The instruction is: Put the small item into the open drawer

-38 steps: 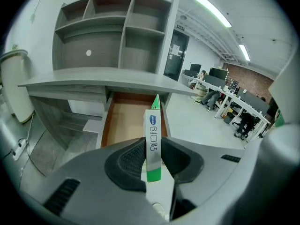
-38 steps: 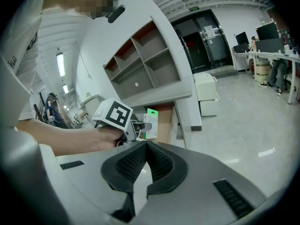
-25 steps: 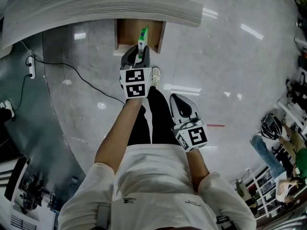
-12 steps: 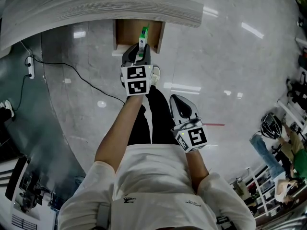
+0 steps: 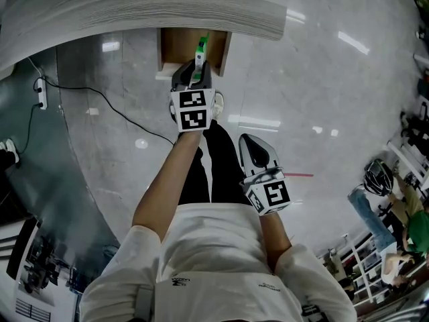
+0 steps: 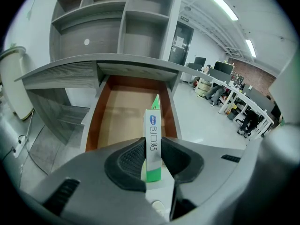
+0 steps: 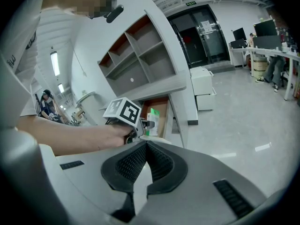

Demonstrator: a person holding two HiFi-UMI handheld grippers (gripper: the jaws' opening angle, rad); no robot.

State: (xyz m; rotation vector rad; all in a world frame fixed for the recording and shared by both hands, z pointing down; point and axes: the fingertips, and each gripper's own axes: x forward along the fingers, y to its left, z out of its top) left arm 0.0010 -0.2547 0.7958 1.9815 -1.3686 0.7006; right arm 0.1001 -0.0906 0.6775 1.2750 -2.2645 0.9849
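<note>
The small box, green and white, is being held upright, clamped between the pads of the left claw. It is being carried over the front edge of the open drawer under the bench. Against the head view of a second ago, the left claw is being brought slightly further toward the drawer, so the box is being moved deeper over the brown drawer floor. The approach is judged nearly done; lowering and release are not yet being carried out. The right claw is being kept shut together on nothing, held back beside the person and well apart from the drawer.
</note>
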